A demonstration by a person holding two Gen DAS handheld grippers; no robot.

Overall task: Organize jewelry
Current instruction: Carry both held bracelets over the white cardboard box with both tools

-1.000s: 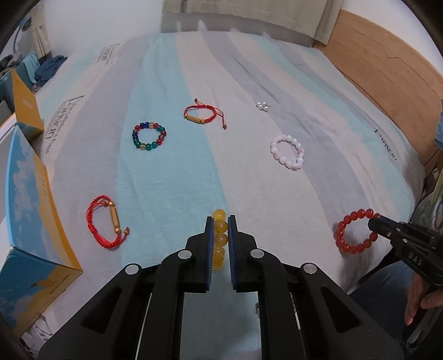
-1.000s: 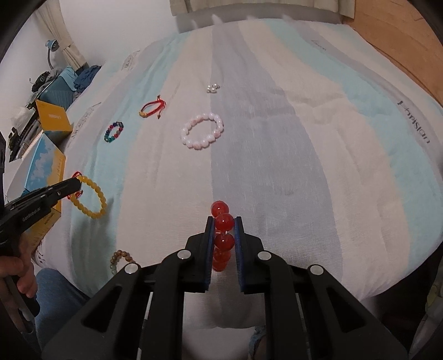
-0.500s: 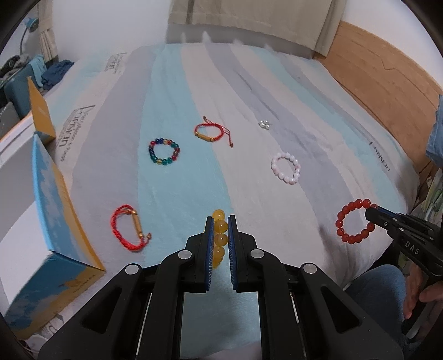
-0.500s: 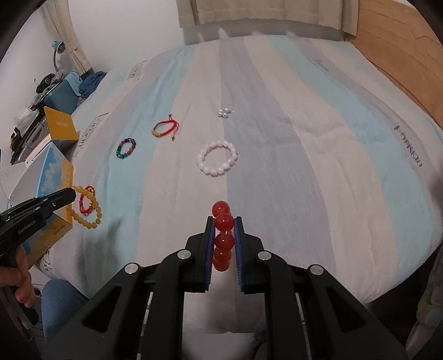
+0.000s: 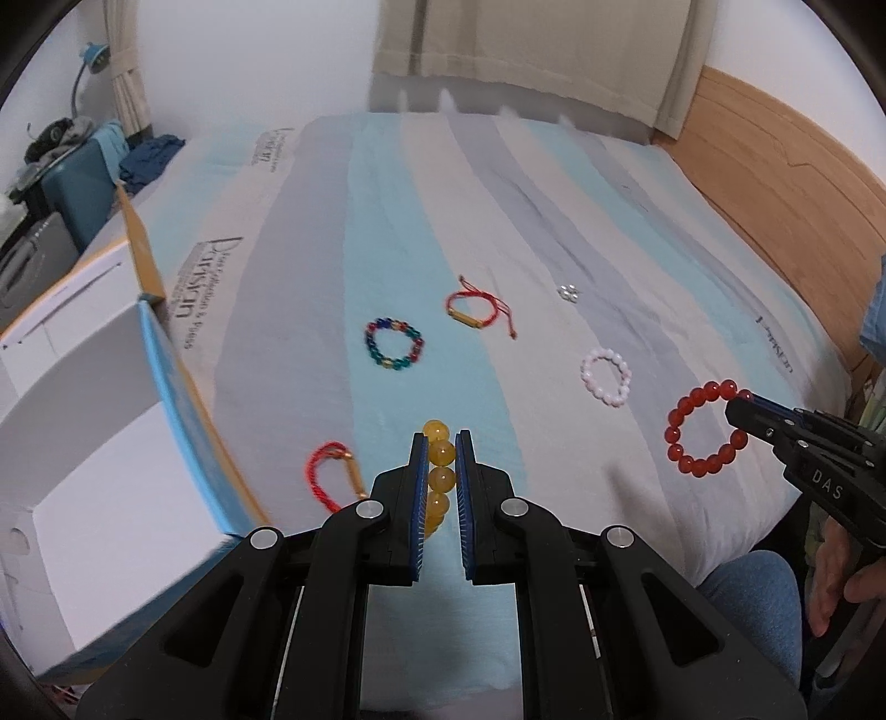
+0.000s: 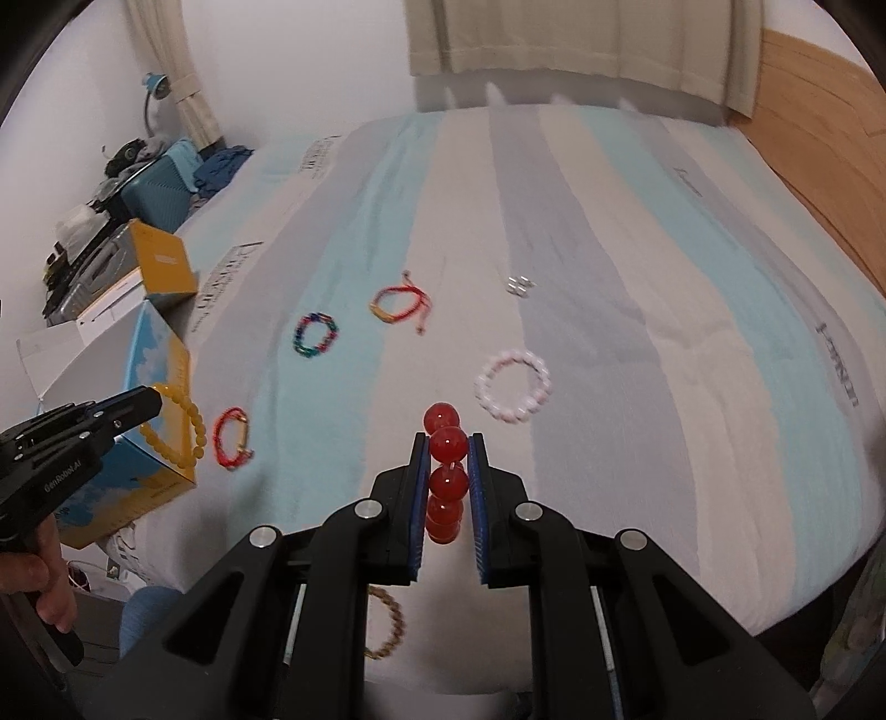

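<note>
Yellow bead bracelet [image 5: 438, 476] clamped between the narrow jaws of the left gripper [image 5: 440, 454], held up off the striped bedspread [image 5: 498, 221], its loop hanging in front of the blue-and-yellow box [image 6: 160, 387] at the bed's left edge. Red bead bracelet [image 6: 446, 471] pinched the same way in the right gripper [image 6: 447, 459], hanging over the near right part of the bed, close to the edge.

On the cover, all apart from each other: multicolor bead bracelet [image 5: 394, 350], red cord bracelet with gold tube [image 5: 476, 307], small silver pieces [image 5: 568, 292], pink bead bracelet [image 5: 605, 376], second red cord bracelet [image 5: 332, 479] just beside the box. Far half of the bedspread is open cloth; wooden headboard [image 5: 775, 166] bounds the right side, curtain [image 5: 526, 50] the far end.

Left view only: the open white inside of the box and the whole red loop dangling from the other gripper's tips. Right view only: a brown bead bracelet [image 6: 387, 626] low behind the fingers – whether it lies on cloth or over the near edge, can't tell – plus a second yellow box [image 6: 163, 263] and clutter off the left side.
</note>
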